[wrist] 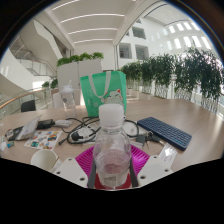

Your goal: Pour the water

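Between the fingers (pixel 112 165), clamped at mid-body, a clear water bottle (pixel 112 143) looks light, thin-walled, slippery, liable to buckle.

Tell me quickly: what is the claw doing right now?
Claw: shut on the water bottle, a pink pad pressing each side of it.

so the tan table (pixel 195 120) has a keyboard (pixel 164 131) ahead-right of the gripper, green bag (pixel 102 92) beyond, clutter off left
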Demonstrator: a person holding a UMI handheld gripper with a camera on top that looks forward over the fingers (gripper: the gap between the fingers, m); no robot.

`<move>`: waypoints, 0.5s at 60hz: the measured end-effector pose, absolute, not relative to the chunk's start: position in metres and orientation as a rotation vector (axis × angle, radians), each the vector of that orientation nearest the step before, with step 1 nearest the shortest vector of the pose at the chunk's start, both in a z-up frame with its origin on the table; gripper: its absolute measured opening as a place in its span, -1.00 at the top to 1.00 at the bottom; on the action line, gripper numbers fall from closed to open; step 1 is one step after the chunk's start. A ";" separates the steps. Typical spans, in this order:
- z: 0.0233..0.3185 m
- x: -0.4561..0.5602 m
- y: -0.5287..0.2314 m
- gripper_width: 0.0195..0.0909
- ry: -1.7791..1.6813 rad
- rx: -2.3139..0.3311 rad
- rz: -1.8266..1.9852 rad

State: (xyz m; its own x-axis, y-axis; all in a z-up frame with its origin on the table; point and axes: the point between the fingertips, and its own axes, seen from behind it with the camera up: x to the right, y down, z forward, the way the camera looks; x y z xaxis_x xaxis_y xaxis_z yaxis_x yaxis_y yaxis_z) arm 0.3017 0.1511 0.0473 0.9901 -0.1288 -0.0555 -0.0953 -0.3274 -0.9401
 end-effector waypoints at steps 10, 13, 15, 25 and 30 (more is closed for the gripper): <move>0.045 0.304 0.142 -0.07 0.192 -1.963 -0.041; 0.043 0.305 0.132 -0.49 0.229 -2.004 -0.044; 0.042 0.305 0.125 -0.81 0.241 -2.011 -0.044; 0.061 0.290 0.063 -0.80 0.254 -2.048 -0.046; 0.082 0.276 0.026 -0.79 0.247 -2.063 -0.066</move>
State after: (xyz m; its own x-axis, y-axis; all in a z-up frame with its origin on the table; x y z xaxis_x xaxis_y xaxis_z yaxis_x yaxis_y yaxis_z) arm 0.2757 0.0257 0.0817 0.9775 -0.2030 -0.0568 -0.1473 -0.4652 -0.8729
